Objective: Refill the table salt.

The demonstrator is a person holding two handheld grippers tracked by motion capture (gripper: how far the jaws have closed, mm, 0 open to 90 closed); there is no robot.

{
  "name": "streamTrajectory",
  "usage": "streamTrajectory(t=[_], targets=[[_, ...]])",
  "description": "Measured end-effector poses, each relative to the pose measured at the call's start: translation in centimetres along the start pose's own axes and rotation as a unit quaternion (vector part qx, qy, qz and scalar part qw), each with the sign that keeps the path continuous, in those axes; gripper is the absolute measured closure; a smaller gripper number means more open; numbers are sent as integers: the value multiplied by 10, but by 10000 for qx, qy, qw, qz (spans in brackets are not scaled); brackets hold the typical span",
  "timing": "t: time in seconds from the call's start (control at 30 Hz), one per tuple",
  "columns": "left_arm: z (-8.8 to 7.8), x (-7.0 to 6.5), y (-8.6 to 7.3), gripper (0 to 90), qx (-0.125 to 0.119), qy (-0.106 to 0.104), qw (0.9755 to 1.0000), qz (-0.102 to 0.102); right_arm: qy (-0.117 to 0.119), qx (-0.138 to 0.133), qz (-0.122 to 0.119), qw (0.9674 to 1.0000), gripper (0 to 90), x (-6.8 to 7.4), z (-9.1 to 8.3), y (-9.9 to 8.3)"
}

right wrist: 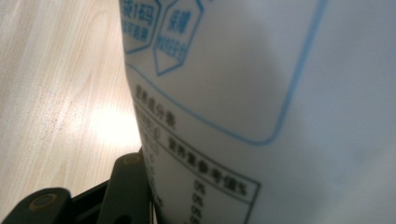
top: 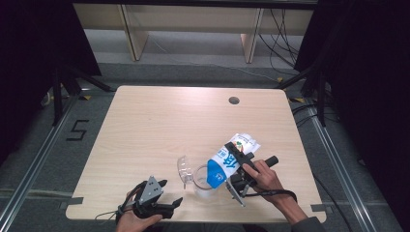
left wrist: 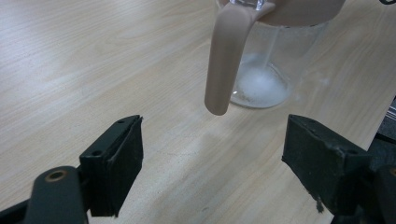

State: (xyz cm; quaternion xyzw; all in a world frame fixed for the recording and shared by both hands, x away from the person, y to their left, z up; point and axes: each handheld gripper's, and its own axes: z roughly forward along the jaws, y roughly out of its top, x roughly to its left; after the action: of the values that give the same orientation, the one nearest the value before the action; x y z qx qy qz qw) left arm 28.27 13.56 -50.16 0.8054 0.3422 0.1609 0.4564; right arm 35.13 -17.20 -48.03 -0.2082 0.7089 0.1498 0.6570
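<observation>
At the near edge of the wooden surface (top: 145,125), the left gripper (top: 167,195) rests low in the person's left hand (top: 133,220), its jaws spread wide with nothing between them; in the left gripper view they frame bare wood just short of the pitcher. A little farther in stands the clear pitcher (top: 203,182), with a tan handle (left wrist: 226,56), a clear lid flipped up at its left side and a white residue on its bottom. Just to its right, the right gripper (top: 239,164), in the person's right hand (top: 263,176), has its jaws clamped across the middle of a blue-and-white carton (top: 232,159). The carton is tilted, its blue end down over the pitcher's mouth. Farther back, a round hole (top: 234,100) sits near the surface's far edge.
</observation>
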Motion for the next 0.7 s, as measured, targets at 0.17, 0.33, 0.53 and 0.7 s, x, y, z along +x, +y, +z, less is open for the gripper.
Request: streamTrajectory(t=[0.17, 0.33, 0.53, 0.7], targets=[[-1, 0, 0, 198, 27, 20, 10000, 17, -12, 12, -6, 10000, 537, 0, 0, 0], [0, 0, 0, 198, 27, 18, 10000, 16, -28, 7, -36, 10000, 537, 0, 0, 0], [0, 0, 0, 198, 19, 9, 10000, 3, -83, -32, -251, 9996, 539, -3, -1, 2], [0, 0, 0, 198, 23, 19, 10000, 14, -86, -27, -257, 9996, 541, -2, -1, 2]])
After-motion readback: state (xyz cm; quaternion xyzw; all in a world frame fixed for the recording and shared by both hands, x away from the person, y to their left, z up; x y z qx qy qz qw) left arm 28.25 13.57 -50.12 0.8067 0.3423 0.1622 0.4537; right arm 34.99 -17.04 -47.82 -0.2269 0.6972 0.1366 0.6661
